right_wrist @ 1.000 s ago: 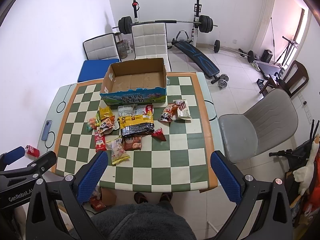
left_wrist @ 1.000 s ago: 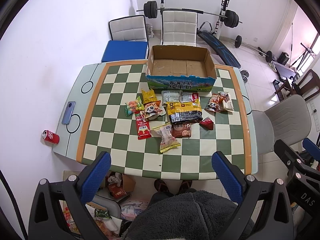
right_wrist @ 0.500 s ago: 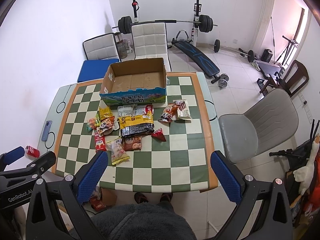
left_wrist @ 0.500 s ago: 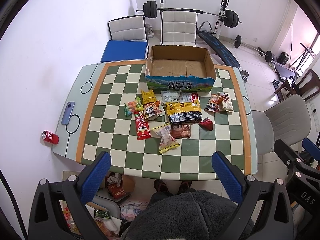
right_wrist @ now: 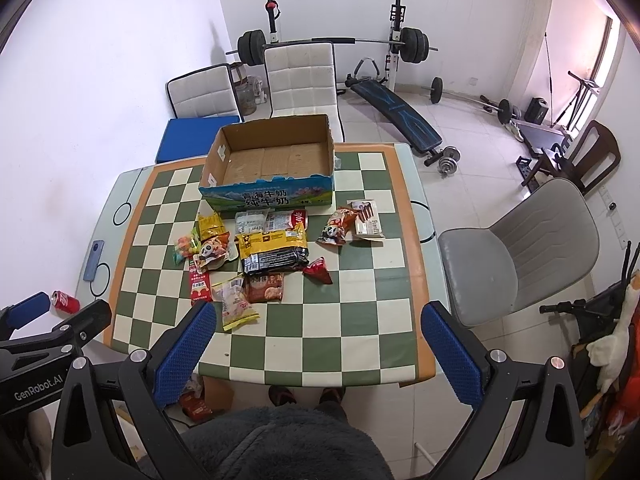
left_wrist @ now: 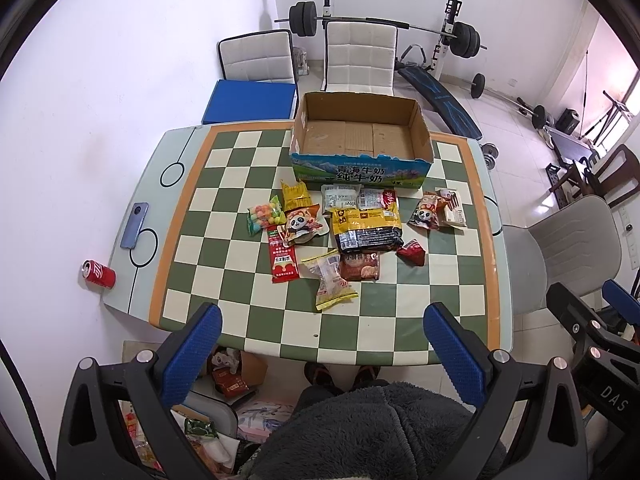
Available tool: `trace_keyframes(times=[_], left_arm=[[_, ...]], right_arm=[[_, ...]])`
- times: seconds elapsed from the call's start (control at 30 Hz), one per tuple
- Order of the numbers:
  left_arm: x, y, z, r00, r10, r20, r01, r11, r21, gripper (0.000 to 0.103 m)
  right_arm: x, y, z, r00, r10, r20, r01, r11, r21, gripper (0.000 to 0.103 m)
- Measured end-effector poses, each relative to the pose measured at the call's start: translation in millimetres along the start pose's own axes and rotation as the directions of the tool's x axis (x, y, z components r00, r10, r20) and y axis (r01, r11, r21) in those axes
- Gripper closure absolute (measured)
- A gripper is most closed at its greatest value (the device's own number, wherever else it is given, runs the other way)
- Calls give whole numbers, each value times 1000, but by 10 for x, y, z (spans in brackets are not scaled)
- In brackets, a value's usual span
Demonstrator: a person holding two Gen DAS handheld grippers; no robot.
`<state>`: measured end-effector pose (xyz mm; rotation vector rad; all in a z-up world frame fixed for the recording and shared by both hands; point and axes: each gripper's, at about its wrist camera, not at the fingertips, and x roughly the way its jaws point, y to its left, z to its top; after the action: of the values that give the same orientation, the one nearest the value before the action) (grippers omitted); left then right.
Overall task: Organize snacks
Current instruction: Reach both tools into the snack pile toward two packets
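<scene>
Cardboard box (left_wrist: 362,136) rectangular; glossy crinkled snack packets (left_wrist: 366,226) beside.

Nothing moved, left gripper (left_wrist: 320,340) & right gripper (right_wrist: 316,336) same pose, both agape.

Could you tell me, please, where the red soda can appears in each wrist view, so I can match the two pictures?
Left wrist view: the red soda can lies at far left, beside the table's near-left corner.
Right wrist view: the can sits at the left edge, just above the left gripper's arm.
Shared landmark: the blue phone on the table's left rim, just beyond the can.
</scene>
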<state>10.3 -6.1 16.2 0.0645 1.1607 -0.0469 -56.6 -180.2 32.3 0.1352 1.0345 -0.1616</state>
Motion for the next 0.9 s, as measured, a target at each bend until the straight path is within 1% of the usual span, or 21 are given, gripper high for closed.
trace_keyframes(times=[0.17, 0.27, 0.4, 0.5, 0.53, 0.57, 0.6, 0.63, 0.67, 0.7, 0.73, 0.77, 0.83, 0.87, 0.9], left_arm=[[51, 21, 29, 1000, 7, 1, -7, 1000, -11, 0], [219, 106, 92, 999, 42, 8, -41, 997, -60, 0], [616, 283, 184, 997, 71, -43, -77, 985, -156, 0], [942, 396, 211, 990, 104, -97, -122, 973, -196, 0], [1068, 418, 209, 986, 119, -114, -140, 969, -203, 0], [1189, 436, 204, 983, 137, -123, -161, 965, -209, 0], [1299, 449, 194, 978, 158, -138, -185, 960, -211, 0], [1385, 453, 183, 975, 164, -152, -195, 957, -215, 0], [1511, 472, 167, 972, 167, -167, -202, 953, -227, 0], [1639, 509, 150, 966, 172, -192, -216, 946, -242, 0], [1740, 520, 128, 963, 165, -213, -217, 943, -254, 0], [1871, 535, 101, 960, 151, -234, -214, 939, -270, 0], [2083, 557, 50, 950, 140, -280, -226, 926, -302, 0], [2197, 565, 23, 945, 126, -301, -224, 922, -317, 0], [2298, 571, 3, 939, 113, -324, -224, 917, -330, 0]], right_arm=[[12, -7, 10, 1000, 5, -5, -5, 1000, 5, 0], [192, -30, 141, 998, 41, -37, -39, 999, 36, 0], [664, -154, 236, 983, 138, -118, -123, 984, 128, 0], [1191, -192, 317, 960, 207, -189, -177, 970, 166, 0], [1416, -164, 362, 951, 231, -203, -204, 968, 146, 0], [1605, -107, 411, 946, 234, -222, -217, 971, 99, 0], [1775, -55, 438, 944, 220, -245, -216, 975, 44, 0], [2002, 39, 486, 937, 206, -282, -225, 974, -35, 0], [2242, 140, 538, 928, 189, -320, -237, 964, -118, 0], [2462, 239, 582, 924, 154, -351, -235, 951, -201, 0], [2605, 317, 602, 919, 132, -371, -240, 935, -261, 0], [2836, 438, 643, 912, 102, -398, -253, 902, -349, 0], [3162, 637, 688, 906, 59, -420, -274, 837, -474, 0], [3330, 748, 689, 899, 36, -436, -293, 790, -539, 0], [3520, 864, 684, 898, -6, -441, -294, 736, -609, 0]])
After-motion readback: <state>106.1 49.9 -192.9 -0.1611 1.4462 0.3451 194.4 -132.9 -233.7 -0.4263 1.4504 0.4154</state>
